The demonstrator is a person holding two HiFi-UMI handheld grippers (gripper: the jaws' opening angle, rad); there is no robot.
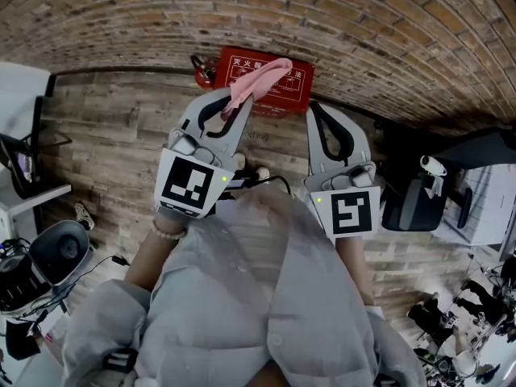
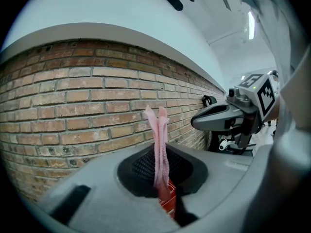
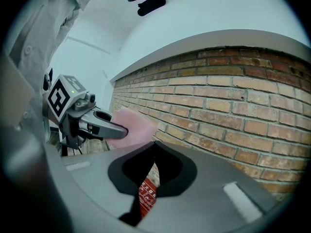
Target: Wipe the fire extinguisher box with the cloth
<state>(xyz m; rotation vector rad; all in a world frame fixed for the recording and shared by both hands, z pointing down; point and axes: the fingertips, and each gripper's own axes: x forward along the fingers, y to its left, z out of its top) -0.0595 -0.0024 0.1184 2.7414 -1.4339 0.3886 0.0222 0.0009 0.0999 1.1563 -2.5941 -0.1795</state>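
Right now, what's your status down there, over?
Left gripper jaws shut on pink cloth. Right gripper jaws shut, empty. Red fire extinguisher box ahead against brick wall, nothing in the way.

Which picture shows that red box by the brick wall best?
The head view: the red box shows nearly whole by the brick wall, partly covered by the pink cloth. The left gripper view and right gripper view each catch only a red sliver low down.
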